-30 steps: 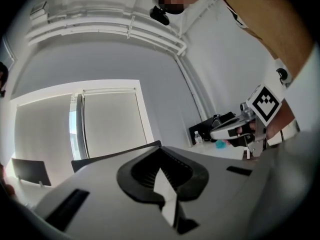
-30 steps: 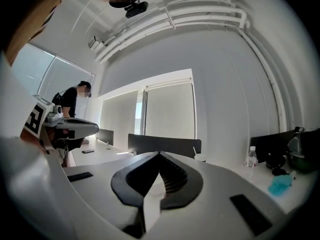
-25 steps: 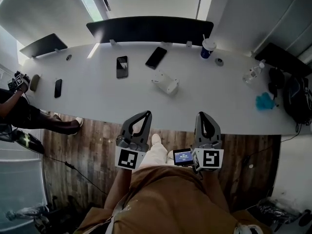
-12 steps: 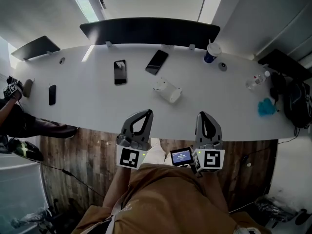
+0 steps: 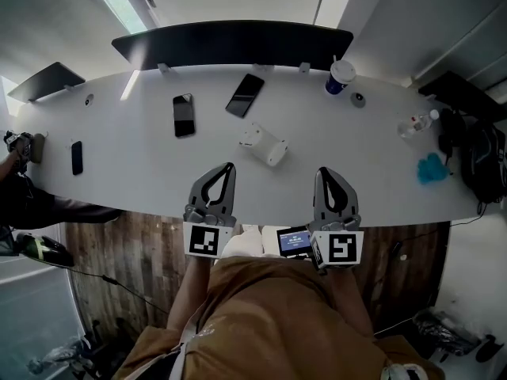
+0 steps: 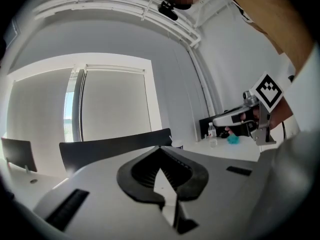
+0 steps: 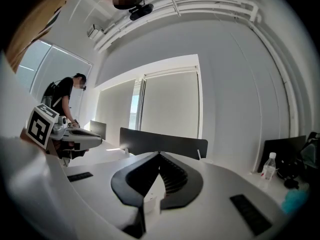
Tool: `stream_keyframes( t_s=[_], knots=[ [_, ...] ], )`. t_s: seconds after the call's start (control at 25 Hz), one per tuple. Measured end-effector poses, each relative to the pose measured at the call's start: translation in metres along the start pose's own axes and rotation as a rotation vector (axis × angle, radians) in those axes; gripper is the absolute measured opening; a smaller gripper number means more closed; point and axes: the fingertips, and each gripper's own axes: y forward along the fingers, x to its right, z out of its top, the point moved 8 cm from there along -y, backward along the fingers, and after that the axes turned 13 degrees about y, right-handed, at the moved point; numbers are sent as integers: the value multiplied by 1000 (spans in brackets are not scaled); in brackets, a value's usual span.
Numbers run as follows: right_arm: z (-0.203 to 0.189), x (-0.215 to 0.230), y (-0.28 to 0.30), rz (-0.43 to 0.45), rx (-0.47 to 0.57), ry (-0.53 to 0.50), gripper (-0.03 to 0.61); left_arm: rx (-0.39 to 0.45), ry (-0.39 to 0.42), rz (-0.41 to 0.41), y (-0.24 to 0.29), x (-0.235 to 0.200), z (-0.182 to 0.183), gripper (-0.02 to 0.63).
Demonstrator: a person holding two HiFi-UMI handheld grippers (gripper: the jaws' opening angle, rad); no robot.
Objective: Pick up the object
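The object, a small white boxy device [image 5: 264, 145], lies on the long white table [image 5: 142, 172] a little beyond both grippers. My left gripper [image 5: 230, 165] hangs over the table's near edge, left of and below the device, shut and holding nothing. To its right, level with it, my right gripper [image 5: 323, 170] is also shut and empty. In the left gripper view the closed jaw tips [image 6: 160, 147] meet above the tabletop. The right gripper view shows its closed tips [image 7: 159, 154], with the white device [image 7: 149, 200] on the table seen through the gap below.
Two dark phones [image 5: 183, 115] [image 5: 245, 95] lie beyond the device, a third [image 5: 76, 157] far left. A lidded cup [image 5: 339, 76], a clear bottle [image 5: 417, 123], a teal cloth [image 5: 432, 169] and a black bag [image 5: 483, 161] sit right. A dark divider [image 5: 230, 44] lines the back; a person's arm [image 5: 16, 172] shows at left.
Both grippers have come up from below the table edge to over its near rim. The device and phones have drifted a little left in the view. Both jaws stay shut.
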Motion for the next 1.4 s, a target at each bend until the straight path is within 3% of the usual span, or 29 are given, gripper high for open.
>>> stream_keyframes(
  t_s=[0.4, 0.68, 0.92, 1.24, 1.4],
  knots=[
    [6, 47, 26, 56, 12, -4, 8, -70, -15, 113, 39, -7, -3, 8],
    [4, 56, 45, 92, -15, 13, 8, -115, -77, 110, 52, -5, -24, 8],
    [5, 53, 76, 108, -46, -12, 8, -116, -172, 40, 64, -8, -47, 8],
    [-2, 51, 105, 125, -95, 42, 8, -215, -326, -59, 72, -6, -79, 11],
    [-6, 49, 112, 129, -108, 42, 9, -241, -392, -112, 78, -3, -96, 76]
  ],
)
